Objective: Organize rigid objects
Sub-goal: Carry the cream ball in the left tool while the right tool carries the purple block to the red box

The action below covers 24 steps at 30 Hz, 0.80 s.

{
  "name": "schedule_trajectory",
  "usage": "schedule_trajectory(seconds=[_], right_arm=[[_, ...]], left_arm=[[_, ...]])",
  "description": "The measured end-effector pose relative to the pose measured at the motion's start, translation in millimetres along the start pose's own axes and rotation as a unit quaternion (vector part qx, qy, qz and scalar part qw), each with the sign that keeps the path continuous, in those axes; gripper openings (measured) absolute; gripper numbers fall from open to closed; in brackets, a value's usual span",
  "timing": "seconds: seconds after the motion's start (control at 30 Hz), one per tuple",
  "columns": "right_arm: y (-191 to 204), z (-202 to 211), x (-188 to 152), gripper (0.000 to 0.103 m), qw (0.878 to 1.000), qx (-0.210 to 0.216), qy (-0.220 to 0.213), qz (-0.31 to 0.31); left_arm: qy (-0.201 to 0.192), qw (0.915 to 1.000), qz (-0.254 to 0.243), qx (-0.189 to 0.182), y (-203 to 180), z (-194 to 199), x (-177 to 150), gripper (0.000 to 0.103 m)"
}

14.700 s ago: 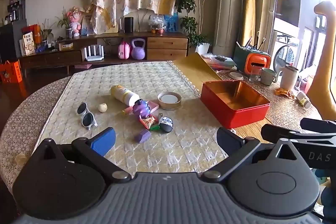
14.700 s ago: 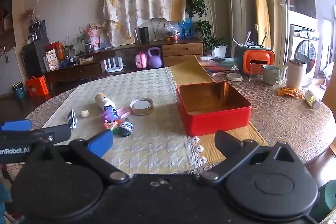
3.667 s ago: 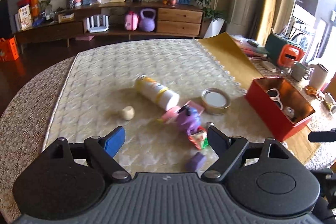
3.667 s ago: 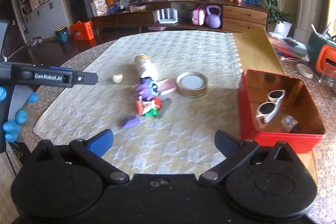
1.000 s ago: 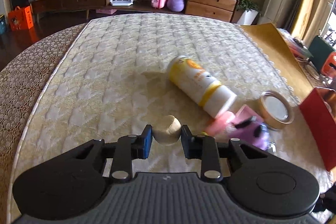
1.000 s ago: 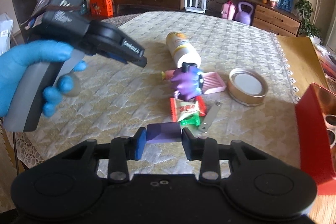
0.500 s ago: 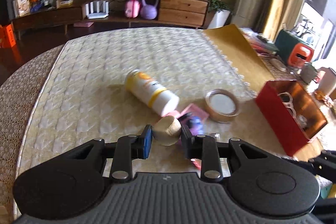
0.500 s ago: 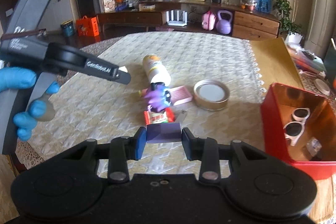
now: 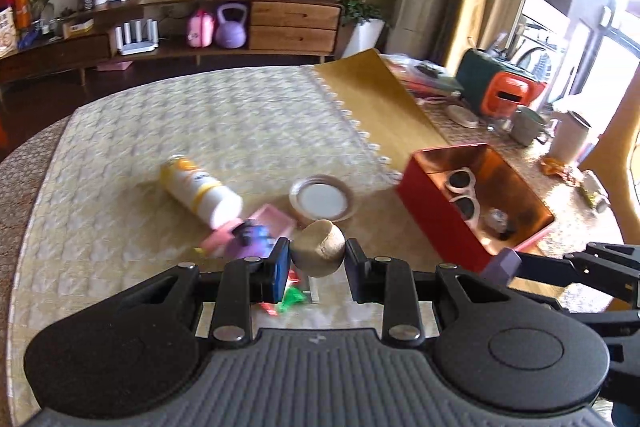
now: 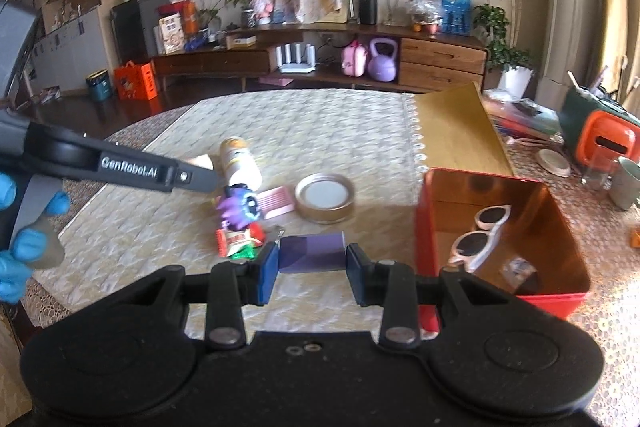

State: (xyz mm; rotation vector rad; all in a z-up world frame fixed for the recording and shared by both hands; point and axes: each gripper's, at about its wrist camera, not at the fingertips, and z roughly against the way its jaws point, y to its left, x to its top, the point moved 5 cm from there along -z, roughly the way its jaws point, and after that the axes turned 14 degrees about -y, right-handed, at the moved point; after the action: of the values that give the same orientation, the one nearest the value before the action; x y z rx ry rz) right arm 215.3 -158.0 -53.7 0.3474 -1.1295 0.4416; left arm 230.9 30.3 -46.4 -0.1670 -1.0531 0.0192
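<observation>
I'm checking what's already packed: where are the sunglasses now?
The sunglasses lie inside the red tin at the table's right side, beside a small wrapped item; both views show them.

left gripper (image 9: 317, 264) body: matte black, two round housings flanking a ribbed grey centre panel with a small pale mark
left gripper fingers (image 9: 279, 267): black linkage arms with silver pivot screws; one pad blue, the other black
left gripper side view: long black arm lettered "GenRobot.AI" in white, one small silver screw, grey handle
right gripper (image 10: 311, 268) body: smooth black, two round housings, two small screws at centre
right gripper fingers (image 10: 267, 271): black arms, silver pivots, one blue pad
hand (image 10: 22, 231): bright blue glove
</observation>
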Motion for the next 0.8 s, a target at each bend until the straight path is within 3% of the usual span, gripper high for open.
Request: schedule_trajectory(seconds=[0.8], right_arm=[[-119,26,-4,0.035,0.997,-0.071,-0.002,-0.017]], left_arm=[[0.02,0.9956,-0.059,-0.071,-129,-53,0,0.029]])
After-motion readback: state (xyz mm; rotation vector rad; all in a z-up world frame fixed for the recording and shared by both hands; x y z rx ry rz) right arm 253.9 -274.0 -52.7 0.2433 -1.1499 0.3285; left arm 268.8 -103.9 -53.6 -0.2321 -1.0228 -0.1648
